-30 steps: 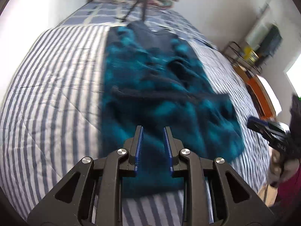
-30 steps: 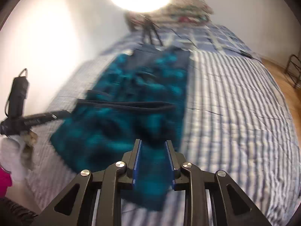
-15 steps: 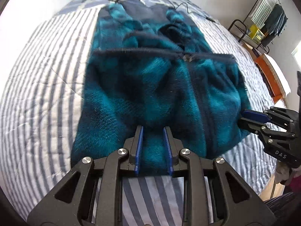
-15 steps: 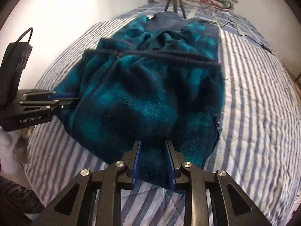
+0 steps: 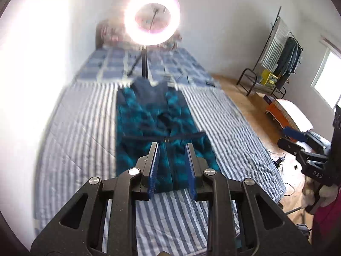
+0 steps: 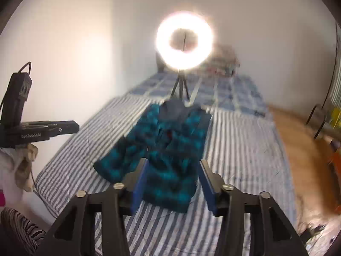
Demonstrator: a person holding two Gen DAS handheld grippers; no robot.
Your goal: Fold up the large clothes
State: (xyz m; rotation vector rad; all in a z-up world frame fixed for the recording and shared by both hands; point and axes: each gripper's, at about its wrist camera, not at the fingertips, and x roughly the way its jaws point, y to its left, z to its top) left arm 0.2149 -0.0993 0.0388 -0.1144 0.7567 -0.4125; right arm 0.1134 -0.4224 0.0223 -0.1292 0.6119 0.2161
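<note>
- Fleece jacket (image 5: 164, 128) was seen lying flat on the striped bed (image 5: 85, 128), its long axis running away from both grippers toward the ring light (image 5: 152, 17).
- Its near hem lay ahead of and below both grippers, neither being clearly nearer.
- The left gripper (image 5: 172, 166) was held narrowly parted and empty.
- The right gripper (image 6: 172, 181) had just been opened wider, with nothing between its jaws.
</note>
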